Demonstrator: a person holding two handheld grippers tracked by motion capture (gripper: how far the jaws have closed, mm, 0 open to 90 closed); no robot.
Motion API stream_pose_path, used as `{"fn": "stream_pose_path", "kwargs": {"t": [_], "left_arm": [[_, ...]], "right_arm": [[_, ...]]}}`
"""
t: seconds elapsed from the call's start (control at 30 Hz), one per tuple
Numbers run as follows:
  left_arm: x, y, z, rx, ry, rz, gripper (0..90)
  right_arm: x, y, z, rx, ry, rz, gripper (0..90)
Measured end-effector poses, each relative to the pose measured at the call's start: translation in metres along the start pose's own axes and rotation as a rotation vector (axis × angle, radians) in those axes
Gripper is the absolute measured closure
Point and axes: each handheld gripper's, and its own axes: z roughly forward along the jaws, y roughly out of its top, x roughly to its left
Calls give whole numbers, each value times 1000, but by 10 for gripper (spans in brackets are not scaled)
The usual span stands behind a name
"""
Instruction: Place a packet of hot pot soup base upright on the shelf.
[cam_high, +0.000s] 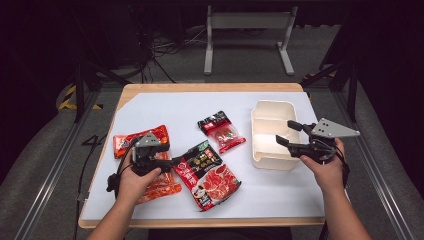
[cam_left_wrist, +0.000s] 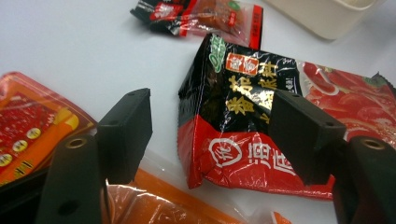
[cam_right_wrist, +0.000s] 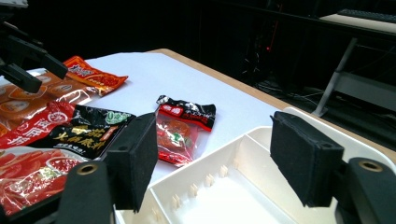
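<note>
A large black-and-red seasoning packet (cam_high: 207, 172) lies at the front middle of the white mat. My left gripper (cam_high: 175, 161) is open, with its jaws on either side of the packet's (cam_left_wrist: 238, 116) black upper end, which is slightly raised off the mat. A white divided tray (cam_high: 272, 162) stands to the right. My right gripper (cam_high: 289, 134) hovers open over the tray's (cam_right_wrist: 224, 191) right edge with nothing between its jaws (cam_right_wrist: 215, 121). A small red-and-black packet (cam_high: 221, 131) lies left of the tray.
Two orange packets lie at the left, one (cam_high: 137, 140) behind the left hand and one (cam_high: 162, 187) under it. The white mat (cam_high: 175, 107) covers a wooden table (cam_high: 210, 87). A metal frame (cam_high: 247, 22) stands on the floor beyond.
</note>
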Motion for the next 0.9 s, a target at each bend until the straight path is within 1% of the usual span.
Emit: {"fn": "stream_pose_path", "kwargs": {"t": [0.03, 0.07, 0.1, 0.13, 0.17, 0.4, 0.57, 0.6, 0.67, 0.73, 0.8, 0.87, 0.9], "left_arm": [[0, 0, 2, 13, 7, -1, 322], [-1, -1, 4, 19, 3, -12, 324], [0, -2, 5, 25, 1, -8, 324], [-1, -2, 7, 34, -4, -17, 327], [0, -2, 9, 41, 0, -13, 334], [0, -6, 21, 110, -6, -30, 329], [0, -7, 25, 131, -13, -33, 327], [0, -7, 26, 137, -13, -40, 327], [0, -7, 29, 154, -15, -36, 328], [-1, -8, 32, 169, -11, -42, 333], [-1, -8, 32, 171, -12, -44, 339], [0, -8, 34, 178, -21, -50, 353], [0, -8, 34, 183, -27, -54, 384]], "right_arm": [[1, 0, 0, 2, 2, -4, 335], [2, 0, 1, 2, 5, -7, 342], [2, 1, 1, 3, 10, -11, 347], [3, 1, 1, 5, 14, -13, 347], [4, 2, 2, 7, 15, -13, 348], [6, 5, 2, 13, 14, 3, 353], [7, 6, 3, 13, 19, 5, 358], [8, 7, 3, 12, 22, 4, 358], [8, 6, 4, 16, 27, 8, 371], [8, 6, 4, 15, 33, 12, 377], [8, 6, 4, 16, 36, 14, 382], [9, 6, 4, 16, 39, 14, 384], [9, 6, 5, 15, 42, 16, 391]]}}
